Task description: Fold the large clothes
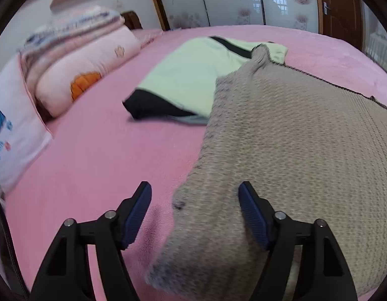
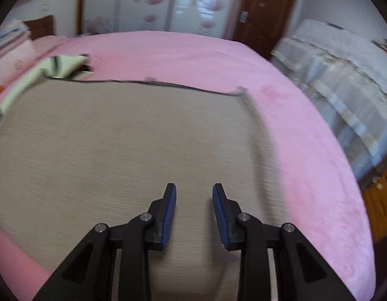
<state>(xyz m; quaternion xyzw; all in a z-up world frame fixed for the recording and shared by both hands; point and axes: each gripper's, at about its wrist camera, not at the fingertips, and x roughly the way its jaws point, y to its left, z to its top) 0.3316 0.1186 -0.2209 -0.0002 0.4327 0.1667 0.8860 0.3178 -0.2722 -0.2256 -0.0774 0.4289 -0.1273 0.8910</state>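
Observation:
A large beige knit sweater (image 1: 293,138) lies spread on the pink bed (image 1: 98,155); in the right wrist view it (image 2: 123,135) fills the middle, its dark-trimmed far edge running across. My left gripper (image 1: 194,190) is open and empty just above the sweater's left edge, where a sleeve hangs toward me. My right gripper (image 2: 194,190) is open and empty over the sweater's body. A light green and black garment (image 1: 188,80) lies folded beyond the sweater, partly under it.
Stacked pink quilts and pillows (image 1: 75,57) sit at the bed's left. A covered white piece of furniture (image 2: 344,80) stands right of the bed. Sliding floral wardrobe doors (image 2: 153,2) and a brown door (image 2: 263,10) are behind.

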